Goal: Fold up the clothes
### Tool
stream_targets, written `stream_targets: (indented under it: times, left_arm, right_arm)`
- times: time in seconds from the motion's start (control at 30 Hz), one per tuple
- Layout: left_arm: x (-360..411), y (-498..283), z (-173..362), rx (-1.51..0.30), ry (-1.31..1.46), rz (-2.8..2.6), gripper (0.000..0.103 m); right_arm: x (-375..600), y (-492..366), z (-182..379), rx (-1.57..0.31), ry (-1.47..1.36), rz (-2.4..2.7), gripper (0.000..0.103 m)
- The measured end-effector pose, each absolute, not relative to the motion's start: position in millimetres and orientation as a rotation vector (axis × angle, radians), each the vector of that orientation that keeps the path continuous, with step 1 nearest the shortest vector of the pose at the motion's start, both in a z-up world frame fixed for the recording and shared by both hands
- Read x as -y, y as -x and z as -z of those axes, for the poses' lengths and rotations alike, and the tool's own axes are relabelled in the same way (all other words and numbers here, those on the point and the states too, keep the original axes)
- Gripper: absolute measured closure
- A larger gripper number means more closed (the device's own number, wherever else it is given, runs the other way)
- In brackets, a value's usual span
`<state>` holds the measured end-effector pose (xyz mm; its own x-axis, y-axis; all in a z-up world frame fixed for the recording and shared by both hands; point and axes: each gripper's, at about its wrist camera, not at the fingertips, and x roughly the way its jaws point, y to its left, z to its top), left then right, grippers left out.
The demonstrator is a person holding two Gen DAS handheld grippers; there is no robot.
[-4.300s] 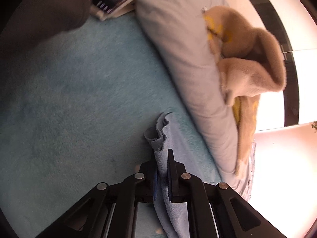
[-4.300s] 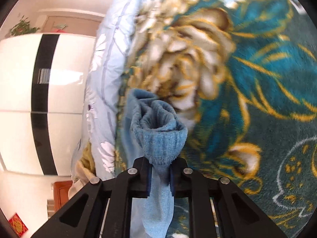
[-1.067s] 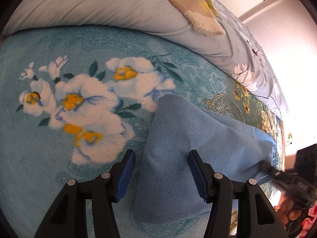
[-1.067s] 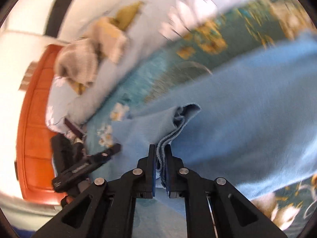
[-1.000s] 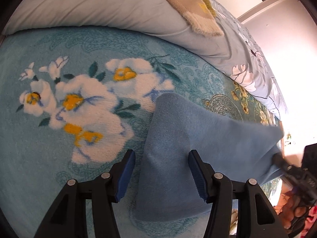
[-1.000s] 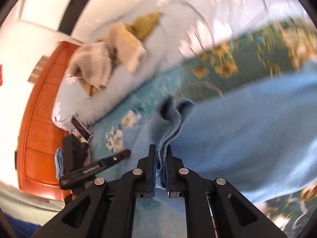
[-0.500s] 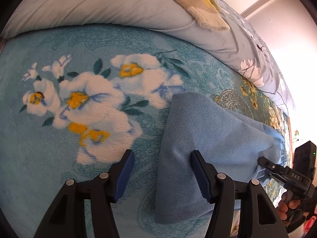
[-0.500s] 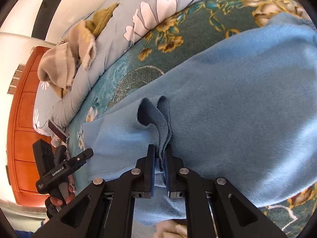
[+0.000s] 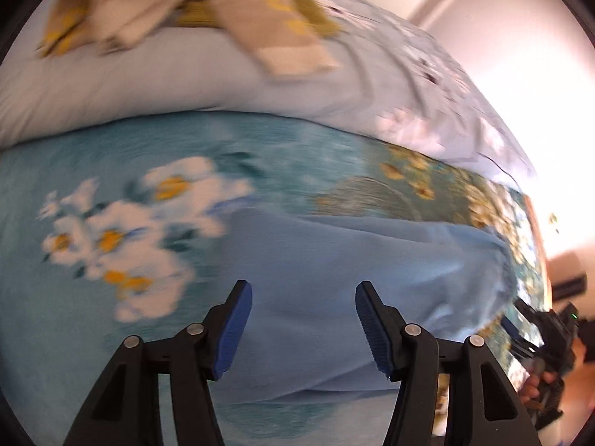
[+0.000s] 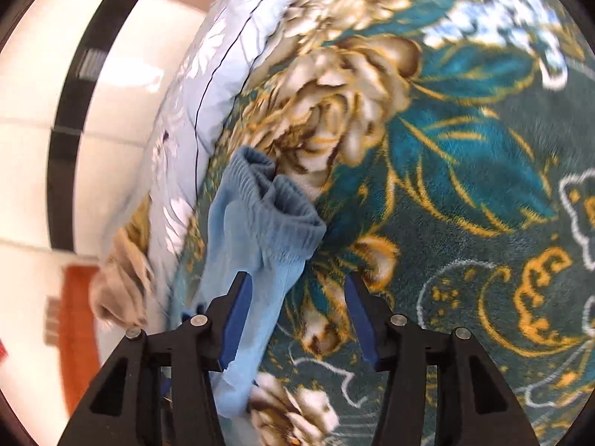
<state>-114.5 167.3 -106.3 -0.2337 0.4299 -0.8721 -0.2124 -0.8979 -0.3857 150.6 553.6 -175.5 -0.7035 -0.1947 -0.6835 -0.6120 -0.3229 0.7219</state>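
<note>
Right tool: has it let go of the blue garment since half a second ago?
Yes. The right tool now stands open; the blue garment lies loose on the floral blanket, its ribbed cuff ahead of the left finger.

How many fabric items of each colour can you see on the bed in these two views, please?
Light blue garment: 1
Teal floral blanket: 1
Pale blue-grey quilt: 1
Beige and yellow knit item: 1, though it is blurred and may be more than one piece
Total: 4
</note>
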Motion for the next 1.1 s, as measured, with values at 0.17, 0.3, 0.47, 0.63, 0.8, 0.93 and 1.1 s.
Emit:
stream_targets:
  times: [0.17, 0.3, 0.47, 0.63, 0.8, 0.93, 1.1]
  left_arm:
    - [-246, 108, 117, 0.106, 1.6, -1.988, 0.041]
    - [-277, 98, 128, 0.071, 1.616, -1.872, 0.041]
    - [-312, 86, 140, 0.037, 1.63, -1.739, 0.041]
    - [-290, 87, 130, 0.117, 1.63, -1.759, 0.041]
    - [-267, 88, 121, 0.197, 1.63, -1.777, 0.041]
    - [-249, 88, 113, 0.262, 1.628, -1.791, 0.041]
    - [-165, 97, 100, 0.379, 1.657, -1.972, 0.041]
  right_arm:
    - [-556, -138, 196, -1.782, 0.914, -2.061, 0.05]
    - [-560, -127, 196, -1.799, 0.909, -2.08, 0.05]
    - [-562, -126, 199, -1.812, 0.907, -2.096, 0.049]
    - [-561, -129, 200, -1.818, 0.884, -2.101, 0.049]
    - [-561, -126, 198, -1.811, 0.86, -2.083, 0.05]
    - [-561, -124, 197, -1.822, 0.86, -2.049, 0.066]
    - [-557, -119, 183, -1.771, 0.853, -2.051, 0.082]
